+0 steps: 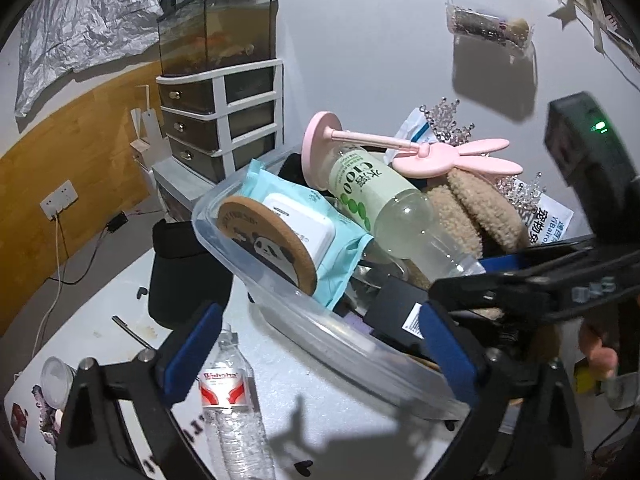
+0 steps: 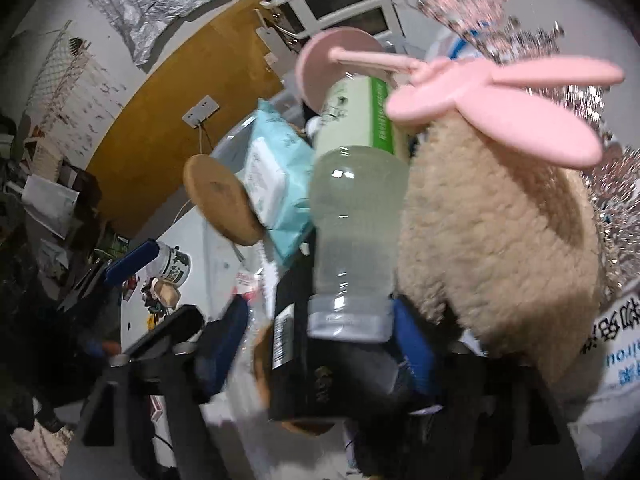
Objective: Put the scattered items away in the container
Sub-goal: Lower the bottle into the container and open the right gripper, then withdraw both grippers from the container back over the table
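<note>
A clear plastic container [image 1: 344, 344] holds a green-label drink bottle [image 1: 372, 196], a blue wipes pack [image 1: 296, 216], a cork panda coaster [image 1: 264, 240], a pink rabbit-ear stand [image 1: 440, 156], a beige plush [image 1: 476, 212] and a black box [image 1: 396, 312]. A clear water bottle [image 1: 230, 404] lies on the white table between the fingers of my open left gripper [image 1: 316, 356]. My right gripper [image 2: 316, 344] reaches into the container, open around the drink bottle's cap [image 2: 348, 320] and the black box [image 2: 304, 360]. The right gripper also shows in the left wrist view [image 1: 540, 276].
A fish tank on a drawer unit [image 1: 220, 112] stands behind the container. A black pouch [image 1: 184, 268] lies left of it. A small jar [image 1: 56, 384] and stickers lie at the table's left. A white can [image 2: 176, 268] shows in the right wrist view.
</note>
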{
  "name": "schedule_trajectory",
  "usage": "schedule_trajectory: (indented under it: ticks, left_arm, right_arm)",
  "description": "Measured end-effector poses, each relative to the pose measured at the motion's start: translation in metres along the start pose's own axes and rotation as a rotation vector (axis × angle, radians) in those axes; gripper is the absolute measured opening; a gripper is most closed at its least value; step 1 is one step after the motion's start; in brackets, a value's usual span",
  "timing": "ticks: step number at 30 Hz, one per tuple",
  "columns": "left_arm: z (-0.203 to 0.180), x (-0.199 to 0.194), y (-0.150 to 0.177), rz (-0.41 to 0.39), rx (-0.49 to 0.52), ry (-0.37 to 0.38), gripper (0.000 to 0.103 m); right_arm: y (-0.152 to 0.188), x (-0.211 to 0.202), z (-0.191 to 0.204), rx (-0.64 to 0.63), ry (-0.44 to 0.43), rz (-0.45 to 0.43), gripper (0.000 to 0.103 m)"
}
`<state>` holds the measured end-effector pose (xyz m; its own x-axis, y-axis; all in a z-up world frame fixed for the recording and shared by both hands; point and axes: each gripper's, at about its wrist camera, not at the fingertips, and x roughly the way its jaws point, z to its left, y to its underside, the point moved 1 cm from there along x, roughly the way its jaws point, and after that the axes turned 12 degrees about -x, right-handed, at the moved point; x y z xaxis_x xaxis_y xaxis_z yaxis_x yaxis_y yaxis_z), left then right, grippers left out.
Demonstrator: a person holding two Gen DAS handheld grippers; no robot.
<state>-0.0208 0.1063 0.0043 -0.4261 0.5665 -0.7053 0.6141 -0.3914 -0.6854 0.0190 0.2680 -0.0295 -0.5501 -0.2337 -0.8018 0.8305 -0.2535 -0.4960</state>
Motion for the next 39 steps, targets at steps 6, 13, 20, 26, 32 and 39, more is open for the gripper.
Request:
schedule_trajectory:
  ticks: [6, 13, 20, 26, 32, 39]
  left_arm:
    - [0.007, -0.005, 0.002, -0.003, -0.003, -0.019, 0.100]
    - [0.015, -0.014, 0.007, -0.011, -0.026, -0.034, 0.100]
    - [0.025, -0.030, 0.011, -0.033, -0.056, -0.033, 0.103]
    - [0.035, -0.046, 0.015, -0.054, -0.076, -0.041, 0.103]
    - [0.052, -0.064, 0.028, -0.065, -0.101, -0.058, 0.103]
    - [0.087, -0.087, 0.054, -0.065, -0.154, -0.115, 0.103]
  right_arm:
    - [-0.011, -0.038, 0.009, 0.010, 0.046, -0.126, 0.080]
    - [-0.012, -0.059, 0.021, -0.012, 0.159, -0.225, 0.080]
    - [-0.001, -0.063, 0.041, -0.055, 0.263, -0.277, 0.103]
    - [0.008, -0.065, 0.057, -0.052, 0.269, -0.309, 0.103]
    - [0.025, -0.066, 0.083, -0.051, 0.226, -0.380, 0.103]
    - [0.036, -0.050, 0.123, -0.133, 0.236, -0.366, 0.103]
